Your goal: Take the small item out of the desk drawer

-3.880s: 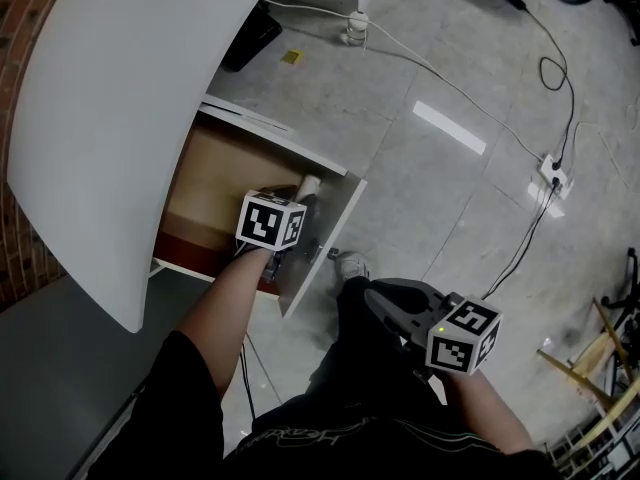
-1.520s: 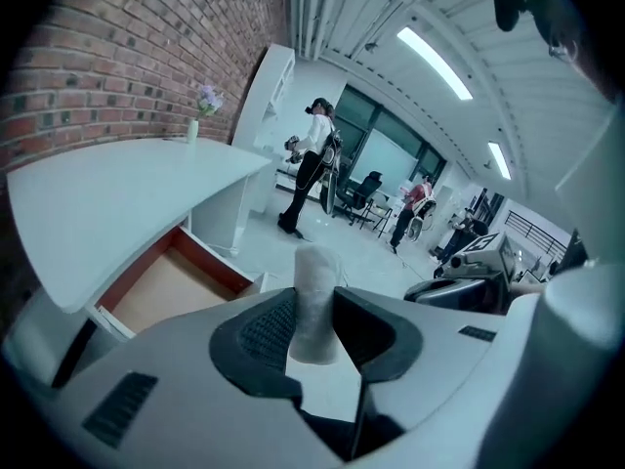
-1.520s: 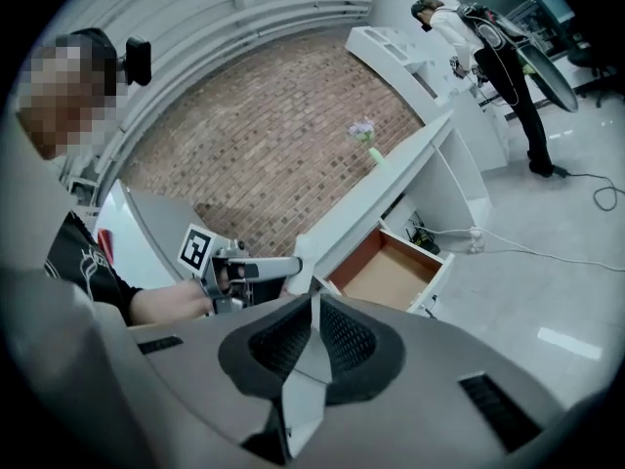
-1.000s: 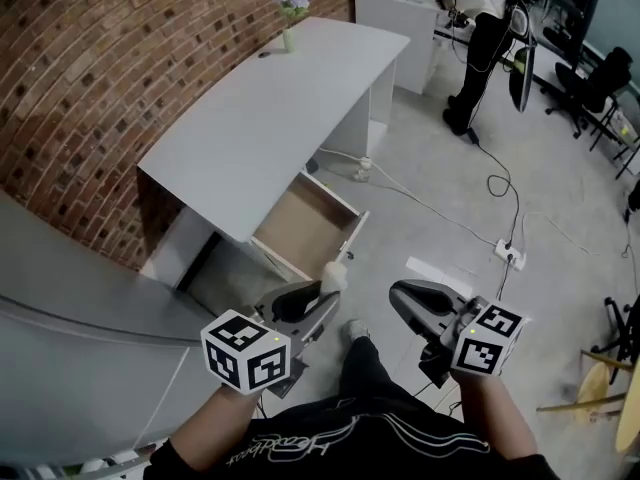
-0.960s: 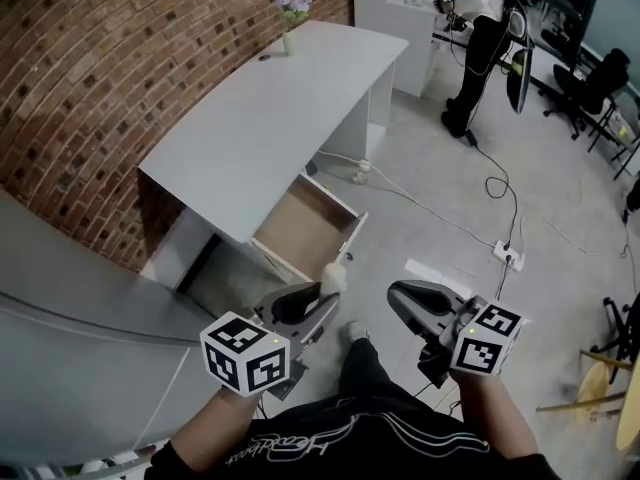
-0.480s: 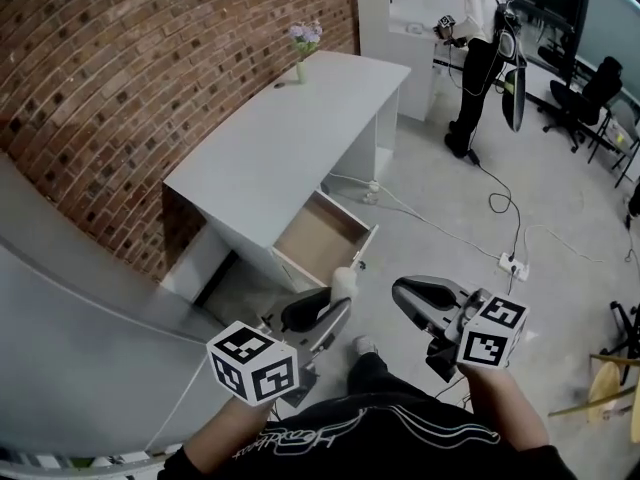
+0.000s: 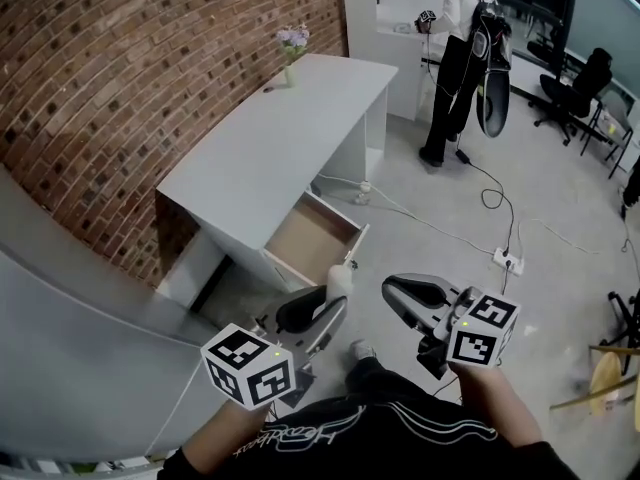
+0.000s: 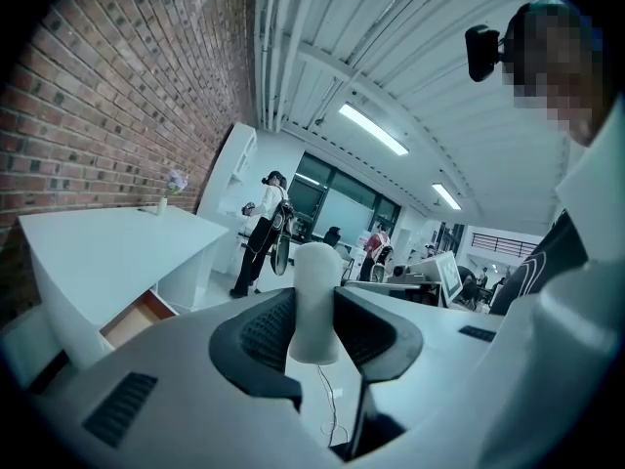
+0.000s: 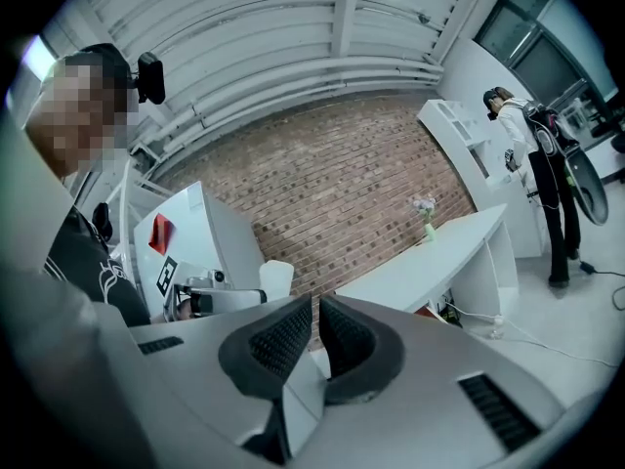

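Note:
A small white cylinder (image 7: 340, 280) stands upright between the jaws of my left gripper (image 7: 330, 300), which is shut on it in front of my body. In the left gripper view the cylinder (image 8: 315, 301) fills the gap between the two black pads. The desk drawer (image 7: 312, 233) hangs open under the white desk (image 7: 270, 138), well beyond both grippers. My right gripper (image 7: 410, 293) is held level beside the left one; in its own view the right gripper (image 9: 314, 311) has its pads nearly together with nothing between them. The cylinder (image 9: 276, 279) shows there too.
A brick wall (image 7: 120, 58) runs behind the desk, which carries a small vase of flowers (image 7: 290, 53). A person (image 7: 455, 48) stands at the far end. Cables and a power strip (image 7: 505, 260) lie on the floor to the right. A grey surface (image 7: 70, 348) is at my left.
Earlier my left gripper was down in the open drawer; now it is raised clear of it with the white cylinder. Over the last second both grippers barely moved; the view shifted slightly.

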Tool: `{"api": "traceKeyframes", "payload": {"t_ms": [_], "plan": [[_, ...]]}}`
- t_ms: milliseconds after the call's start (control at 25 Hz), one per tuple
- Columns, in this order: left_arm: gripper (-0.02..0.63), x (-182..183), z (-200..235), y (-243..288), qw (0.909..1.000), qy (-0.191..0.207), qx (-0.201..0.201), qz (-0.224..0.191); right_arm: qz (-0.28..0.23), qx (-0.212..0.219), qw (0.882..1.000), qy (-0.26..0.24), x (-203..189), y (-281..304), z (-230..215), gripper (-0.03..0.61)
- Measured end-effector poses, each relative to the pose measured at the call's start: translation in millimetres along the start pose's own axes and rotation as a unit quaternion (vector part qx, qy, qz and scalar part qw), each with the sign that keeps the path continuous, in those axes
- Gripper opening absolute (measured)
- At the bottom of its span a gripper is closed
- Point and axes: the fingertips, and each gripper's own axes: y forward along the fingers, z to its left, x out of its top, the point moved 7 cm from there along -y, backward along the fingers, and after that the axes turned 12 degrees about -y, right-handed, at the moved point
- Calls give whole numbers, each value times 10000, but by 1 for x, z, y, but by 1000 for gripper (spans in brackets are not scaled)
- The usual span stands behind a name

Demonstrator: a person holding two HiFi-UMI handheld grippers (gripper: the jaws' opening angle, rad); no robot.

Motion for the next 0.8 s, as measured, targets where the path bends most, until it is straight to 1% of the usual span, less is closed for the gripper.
{"api": "traceKeyframes", "payload": {"t_ms": [360, 640, 800], "plan": [[138, 3, 9, 9, 10000, -73, -13, -1, 72, -153, 9998, 57, -3, -1, -13, 57], [138, -4, 27, 14, 9997, -233, 30, 26, 225, -163, 9994, 206, -19, 8, -20, 57], [138, -1, 41, 15, 9993, -352, 105, 57, 361, -130, 9987, 332, -28, 21, -25, 57]]}}
